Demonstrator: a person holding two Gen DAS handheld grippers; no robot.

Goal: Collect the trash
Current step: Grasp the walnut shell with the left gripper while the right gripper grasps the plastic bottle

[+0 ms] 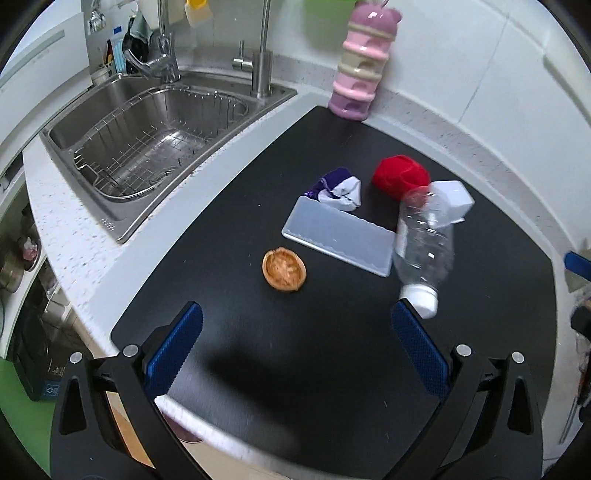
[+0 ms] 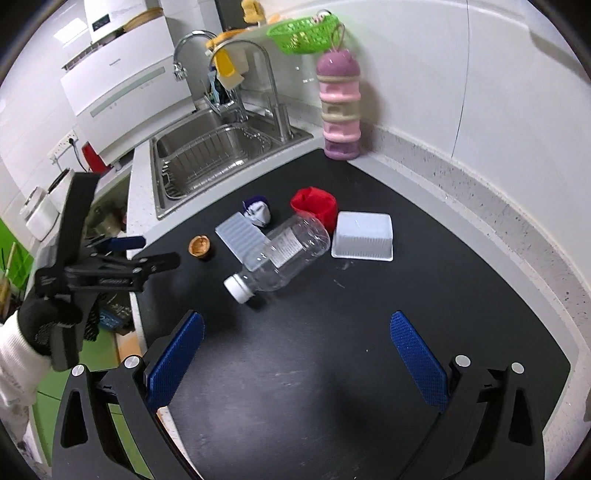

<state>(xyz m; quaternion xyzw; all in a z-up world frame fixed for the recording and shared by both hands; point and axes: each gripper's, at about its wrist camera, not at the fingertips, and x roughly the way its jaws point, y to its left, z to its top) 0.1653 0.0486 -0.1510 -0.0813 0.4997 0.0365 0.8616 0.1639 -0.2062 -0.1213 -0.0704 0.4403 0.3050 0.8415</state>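
On the black mat (image 1: 280,373) (image 2: 332,376) lie a clear plastic bottle (image 1: 424,236) (image 2: 284,251) with a white cap, a brown nutshell half (image 1: 284,269) (image 2: 200,246), a clear ribbed lid (image 1: 340,236) (image 2: 240,232), a crumpled purple-and-white wrapper (image 1: 340,188) (image 2: 258,212), a red cup-like thing (image 1: 400,177) (image 2: 316,206) and a white tray (image 1: 454,192) (image 2: 362,236). The bottle looks blurred, its cap close to the left gripper's right finger. My left gripper (image 1: 295,332) (image 2: 147,254) is open and holds nothing. My right gripper (image 2: 295,339) is open above the mat's near part.
A steel sink (image 1: 74,136) (image 2: 236,122) with a wire rack sits to the left of the mat. A pink stacked container (image 1: 364,62) (image 2: 340,107) stands at the mat's far corner by the wall. A green basket (image 2: 303,33) hangs above. The counter edge runs along the left.
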